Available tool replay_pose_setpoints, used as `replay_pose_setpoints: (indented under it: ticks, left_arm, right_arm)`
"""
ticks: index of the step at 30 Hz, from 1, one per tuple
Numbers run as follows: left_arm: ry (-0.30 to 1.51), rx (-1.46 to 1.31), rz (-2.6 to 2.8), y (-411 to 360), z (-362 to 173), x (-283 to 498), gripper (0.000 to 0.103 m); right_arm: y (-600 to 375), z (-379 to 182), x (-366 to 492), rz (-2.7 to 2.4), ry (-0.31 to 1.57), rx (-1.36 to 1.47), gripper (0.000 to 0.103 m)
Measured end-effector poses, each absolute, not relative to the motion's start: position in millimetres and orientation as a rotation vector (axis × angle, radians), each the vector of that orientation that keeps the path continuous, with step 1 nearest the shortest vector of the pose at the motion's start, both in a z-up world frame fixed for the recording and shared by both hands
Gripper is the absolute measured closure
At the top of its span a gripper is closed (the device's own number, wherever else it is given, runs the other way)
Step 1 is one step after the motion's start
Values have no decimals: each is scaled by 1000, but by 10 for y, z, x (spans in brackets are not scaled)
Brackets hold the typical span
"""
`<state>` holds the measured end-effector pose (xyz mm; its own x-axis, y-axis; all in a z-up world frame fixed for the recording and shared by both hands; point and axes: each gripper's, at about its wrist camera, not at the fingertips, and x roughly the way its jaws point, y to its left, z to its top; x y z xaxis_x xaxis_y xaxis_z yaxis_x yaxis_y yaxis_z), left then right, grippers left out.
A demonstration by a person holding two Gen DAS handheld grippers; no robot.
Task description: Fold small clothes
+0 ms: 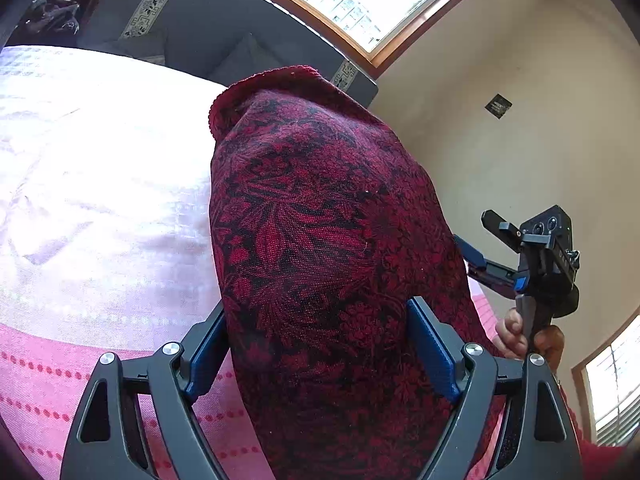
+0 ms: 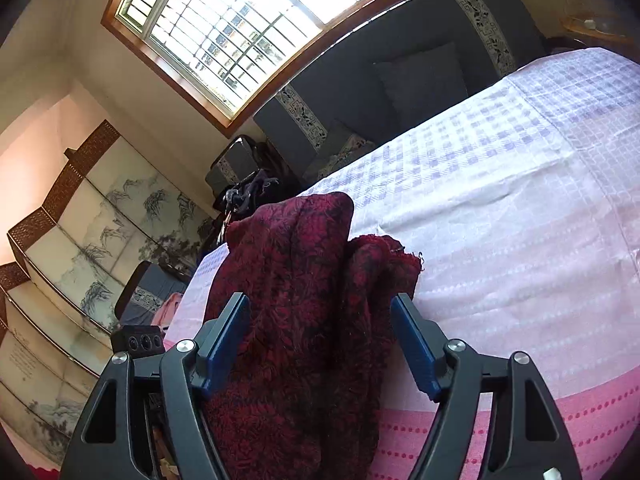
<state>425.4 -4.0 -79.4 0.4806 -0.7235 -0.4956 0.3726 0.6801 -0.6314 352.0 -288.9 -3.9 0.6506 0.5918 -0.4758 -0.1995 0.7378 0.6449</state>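
Observation:
A dark red and black patterned cloth [image 1: 320,248] is bunched up between the wide-apart blue pads of my left gripper [image 1: 316,344] and rises above the bed. The same cloth [image 2: 296,304] lies bunched between the wide-apart blue pads of my right gripper [image 2: 320,340]. Both sets of jaws stand open around the fabric, with cloth draped over them. The right gripper [image 1: 472,256] also shows at the right of the left wrist view, its tips hidden behind the cloth, with the hand [image 1: 524,336] that holds it.
The bed is covered with a white and lilac checked sheet [image 2: 500,184] and a pink dotted band [image 1: 48,380] near me. A dark sofa [image 2: 400,72] stands behind the bed under a window [image 2: 240,12]. A painted folding screen [image 2: 88,248] stands at the left.

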Motion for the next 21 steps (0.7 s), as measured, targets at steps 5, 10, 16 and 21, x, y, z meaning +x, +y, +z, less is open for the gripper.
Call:
replay_pose_setpoints:
  ticks: [5,10,16,21]
  left_arm:
    - [808,-451,-674,-22,-817,4168,15]
    - [814,-467,-668,130,-901,4125,9]
    - [808,-411,-690,93,-899,4069,7]
    - [812,-395,-692,79,-893,4063,7]
  right_arm:
    - [-2625,26,3848,494,803,529,65]
    - [-2493,23,3874,480,833,507,92]
    - [-2613,344,3434,444,694,450,93]
    - [-2734,-198,3553,368,790,481,93]
